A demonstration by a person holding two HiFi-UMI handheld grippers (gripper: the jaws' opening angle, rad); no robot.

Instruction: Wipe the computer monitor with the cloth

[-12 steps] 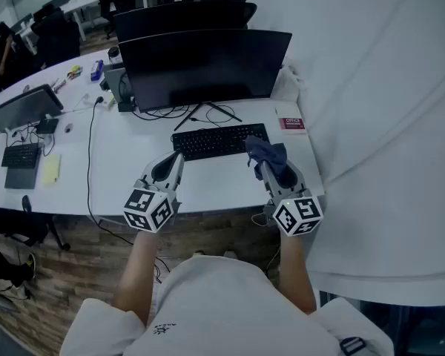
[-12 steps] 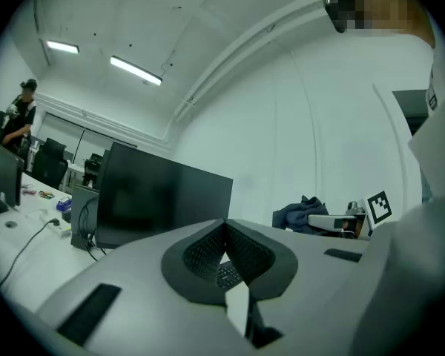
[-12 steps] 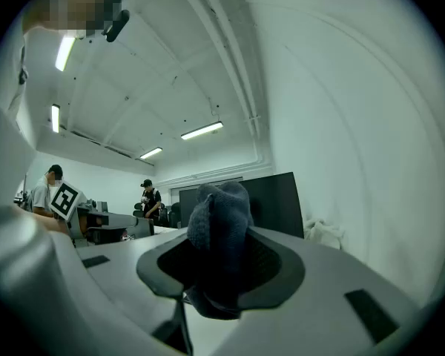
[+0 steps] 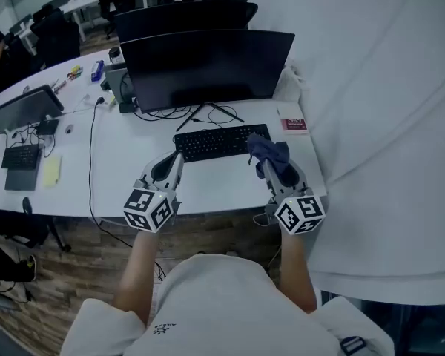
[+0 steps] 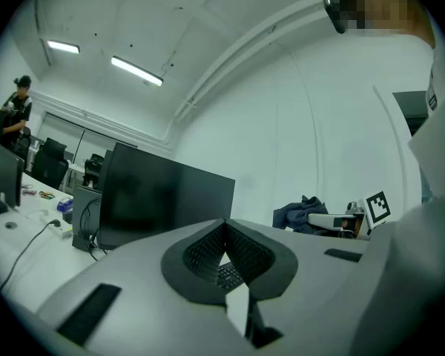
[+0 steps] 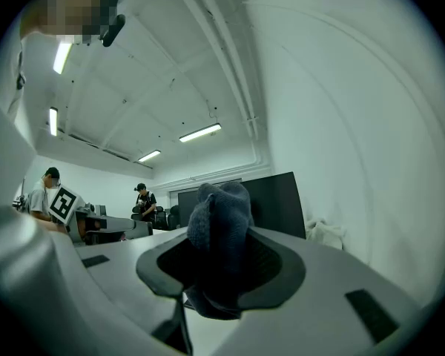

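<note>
Within right hand-held gripper (image 6: 221, 267), cloth (image 6: 219, 217).

Three dark computer monitors (image 4: 208, 69), two black keyboards (image 4: 221, 141), one dark blue cloth (image 4: 268, 151), one yellow notepad (image 4: 50, 169), one red-and-white card (image 4: 293, 123)

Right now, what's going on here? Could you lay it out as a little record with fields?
Setting: white desk with a dark monitor and a keyboard in front of it
Left gripper: jaws together, nothing held, over the desk near the keyboard's left end
Right gripper: jaws closed on a dark blue cloth, by the keyboard's right end
Task state: cloth and monitor apart; wiping not yet begun
</note>
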